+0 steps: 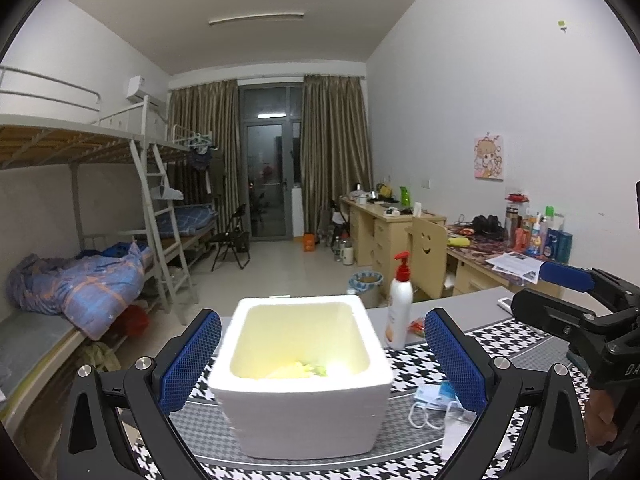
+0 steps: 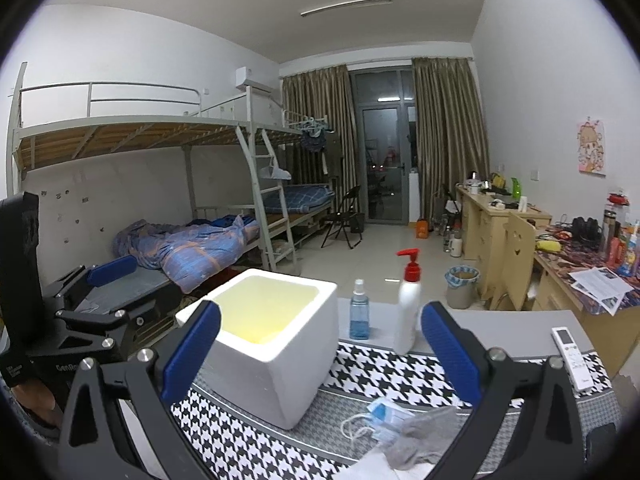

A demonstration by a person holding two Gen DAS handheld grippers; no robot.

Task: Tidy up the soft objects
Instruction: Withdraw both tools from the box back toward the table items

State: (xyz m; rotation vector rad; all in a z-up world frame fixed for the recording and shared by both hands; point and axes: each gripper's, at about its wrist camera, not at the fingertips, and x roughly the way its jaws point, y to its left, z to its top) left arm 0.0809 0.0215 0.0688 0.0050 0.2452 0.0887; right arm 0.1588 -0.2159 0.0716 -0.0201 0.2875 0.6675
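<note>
Near the front edge of the surface [image 2: 400,376], just right of the white foam box [image 2: 264,344], a soft face mask [image 2: 384,416] and a gray cloth [image 2: 424,436] are seen. Both are judged light and floppy, best pinched at a bunched middle. The right claw [image 2: 320,356] and left claw [image 1: 322,356] are held wide open, with nothing gripped.

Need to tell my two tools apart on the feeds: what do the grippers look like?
They look alike: the left gripper and right gripper have black angular frames with silver bolts and blue mesh-textured pads. White lettering marks the bodies, too cut off to read. No cables visible.
</note>
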